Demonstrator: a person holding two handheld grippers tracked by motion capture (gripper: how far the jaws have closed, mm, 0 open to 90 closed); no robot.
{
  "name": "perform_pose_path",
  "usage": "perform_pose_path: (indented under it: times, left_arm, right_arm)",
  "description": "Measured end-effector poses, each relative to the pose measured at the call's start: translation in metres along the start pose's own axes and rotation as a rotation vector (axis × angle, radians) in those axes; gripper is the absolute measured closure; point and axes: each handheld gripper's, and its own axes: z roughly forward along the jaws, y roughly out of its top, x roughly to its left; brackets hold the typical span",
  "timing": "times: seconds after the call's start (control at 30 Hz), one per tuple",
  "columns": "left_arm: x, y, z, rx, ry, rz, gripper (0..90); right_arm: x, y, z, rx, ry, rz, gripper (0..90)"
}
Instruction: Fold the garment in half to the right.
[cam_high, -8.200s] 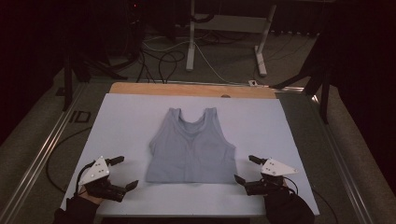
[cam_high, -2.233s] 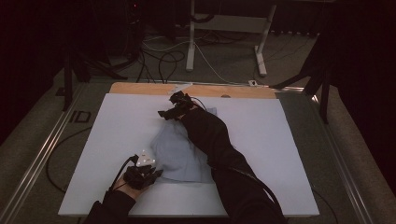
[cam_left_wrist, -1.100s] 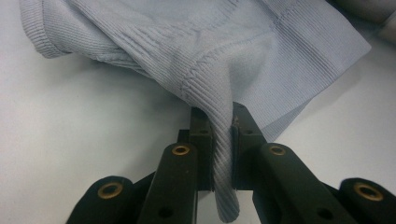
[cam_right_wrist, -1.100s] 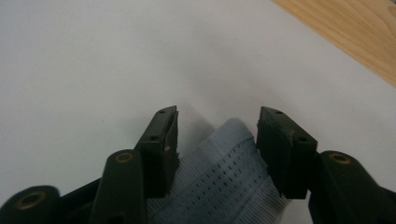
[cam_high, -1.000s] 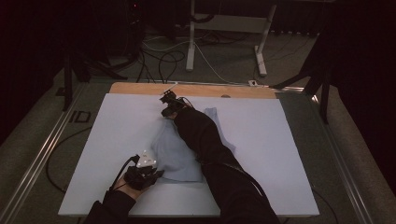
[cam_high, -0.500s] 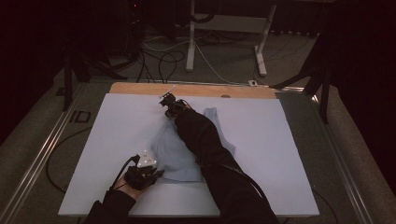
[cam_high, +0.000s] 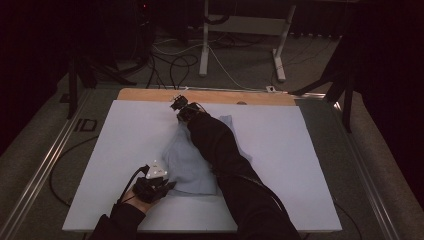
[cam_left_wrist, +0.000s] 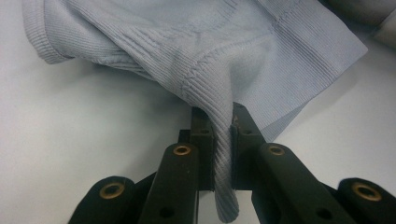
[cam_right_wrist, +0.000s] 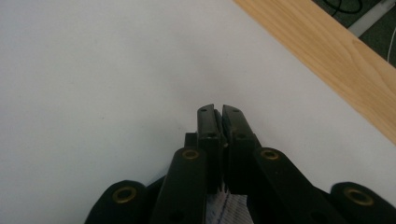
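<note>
The left gripper (cam_left_wrist: 223, 135) clamps the hem of the pale grey tank top (cam_high: 192, 162), anchoring it near the white sheet's (cam_high: 125, 150) front edge; the right gripper (cam_right_wrist: 218, 116), reaching far across, has just closed on a strap, probably to fold it.

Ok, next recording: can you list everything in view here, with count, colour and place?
top: one, pale blue ribbed, crumpled mid-mat
mat: one, white, covering the table
table edge: one, wood, along the far side
cables: several, dark and white, on the floor beyond the table
frame legs: two, white, on the floor behind
left hand-held gripper: black, near edge, shut on the top's hem
right hand-held gripper: black, far side of the mat, jaws closed, a bit of fabric showing between them low down
</note>
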Motion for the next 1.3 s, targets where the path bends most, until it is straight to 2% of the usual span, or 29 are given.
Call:
perform_pose_path:
  times: [0.17,0.3,0.47,0.63,0.93,1.1,1.3]
  left_arm:
    - [0.000,0.002,-0.001,-0.015,-0.002,0.002,84.0]
    - [-0.002,0.005,-0.002,-0.012,0.004,0.023,84.0]
    - [-0.005,0.010,-0.005,-0.027,-0.019,0.052,84.0]
    - [-0.004,0.014,-0.006,-0.024,-0.030,0.041,84.0]
    - [-0.015,0.029,-0.013,-0.021,-0.025,0.103,84.0]
    - [-0.024,0.040,-0.014,-0.025,-0.034,0.141,84.0]
    - [-0.030,0.049,-0.014,-0.025,-0.041,0.175,84.0]
  right_arm:
    - [-0.002,0.003,-0.010,-0.013,0.009,-0.001,87.9]
    - [-0.004,0.004,-0.016,-0.028,0.020,0.000,87.9]
    - [-0.004,0.006,-0.023,-0.038,0.018,-0.019,87.9]
    - [-0.007,0.008,-0.033,-0.057,0.024,-0.025,87.8]
    - [-0.018,0.004,-0.051,-0.092,0.047,-0.017,87.8]
    - [-0.023,0.001,-0.062,-0.111,0.048,-0.027,87.8]
    - [-0.029,-0.001,-0.073,-0.140,0.055,-0.014,87.8]
